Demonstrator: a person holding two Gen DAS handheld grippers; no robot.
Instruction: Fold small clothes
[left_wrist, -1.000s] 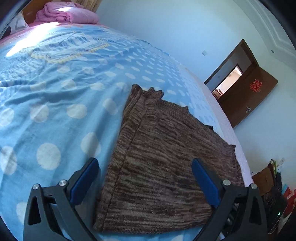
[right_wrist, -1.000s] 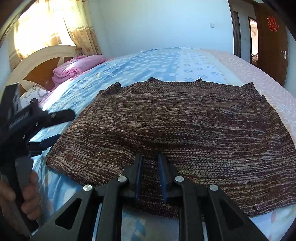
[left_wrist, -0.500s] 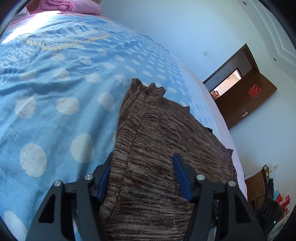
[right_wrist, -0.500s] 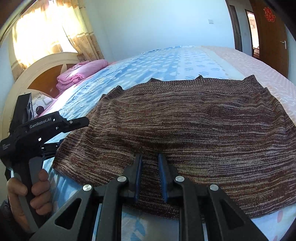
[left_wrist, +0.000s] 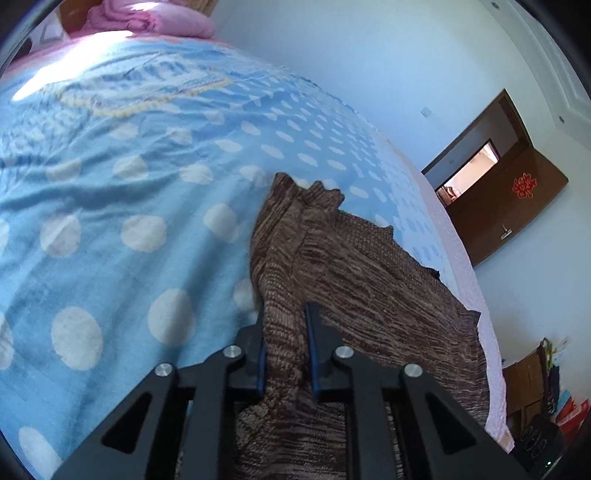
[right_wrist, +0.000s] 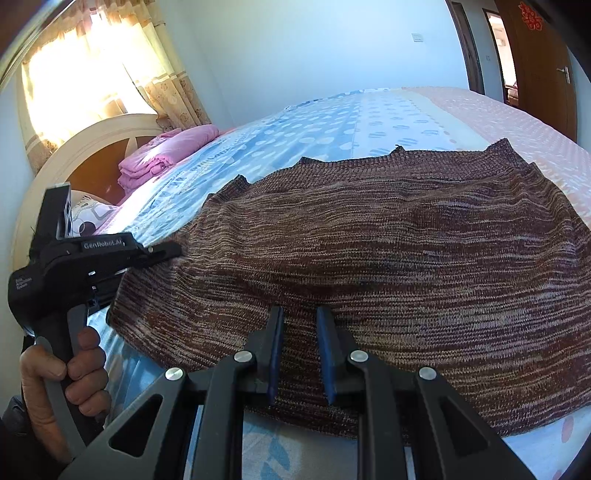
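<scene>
A brown knitted garment (right_wrist: 388, 251) lies spread on the blue polka-dot bed (left_wrist: 110, 206); it also shows in the left wrist view (left_wrist: 369, 295). My left gripper (left_wrist: 284, 328) is shut on the garment's left edge, with a ridge of knit bunched between its blue pads. From the right wrist view the left gripper (right_wrist: 162, 254) sits at the garment's left side, held by a hand. My right gripper (right_wrist: 300, 325) is at the garment's near hem, its jaws nearly closed with a narrow gap; whether cloth is pinched there is hidden.
Folded pink bedding (right_wrist: 166, 155) lies by the cream headboard (right_wrist: 85, 147) and sunlit curtain. A brown door (left_wrist: 517, 206) stands open on the far wall. Boxes and clutter (left_wrist: 543, 398) sit on the floor past the bed's edge.
My left gripper moved in over the garment's left edge and closed on it, bunching the knit. The right gripper stayed at the near hem.
</scene>
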